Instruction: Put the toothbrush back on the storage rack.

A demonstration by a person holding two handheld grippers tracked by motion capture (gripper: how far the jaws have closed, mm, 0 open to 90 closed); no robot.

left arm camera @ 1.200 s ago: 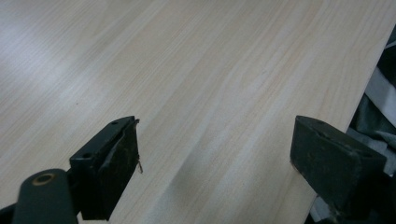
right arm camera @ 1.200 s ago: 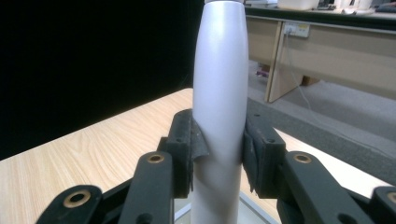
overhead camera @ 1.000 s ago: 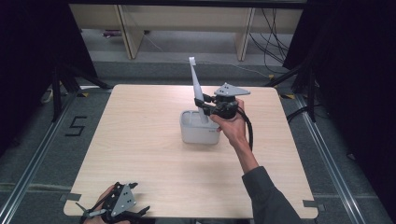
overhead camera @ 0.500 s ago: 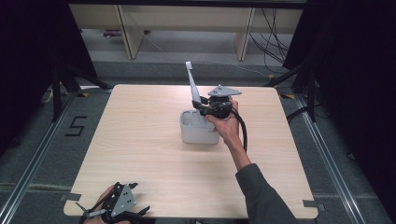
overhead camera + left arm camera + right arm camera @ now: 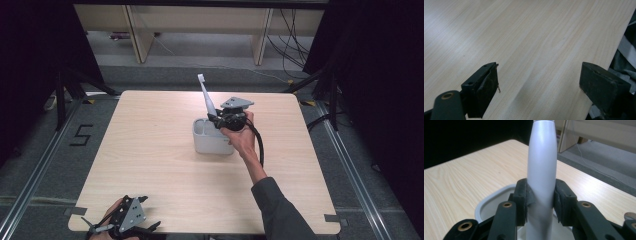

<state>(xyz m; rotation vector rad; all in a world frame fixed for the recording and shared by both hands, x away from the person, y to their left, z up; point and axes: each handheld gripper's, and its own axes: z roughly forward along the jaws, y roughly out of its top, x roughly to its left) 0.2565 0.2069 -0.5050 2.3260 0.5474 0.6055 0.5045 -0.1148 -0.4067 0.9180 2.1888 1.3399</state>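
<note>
Holding the grey electric toothbrush (image 5: 207, 100) by its handle, we have it standing nearly upright, leaning a little to the left in the high view, with its lower end at or just inside the mouth of the white holder cup (image 5: 210, 137). The brush head points up and away from us, above the far half of the worktop (image 5: 150, 150). In the right gripper view the handle (image 5: 541, 170) rises straight between the fingers (image 5: 522, 200), which are clamped on it from both sides, with the cup's rounded rim (image 5: 486, 203) just below and behind them.

We judge the step in hand to be seating the toothbrush in the cup, though lifting it out would look much the same. If we are setting it down, the next move calls for lowering the handle until its base rests on the cup's floor, then spreading the fingers of our right gripper (image 5: 220, 120) without tipping the cup, which looks light and could slide or topple.

Our left gripper (image 5: 122, 225) rests at the near left edge of the worktop, well apart from the cup. Its fingers (image 5: 485, 90) stand wide apart over bare wood, holding nothing.
</note>
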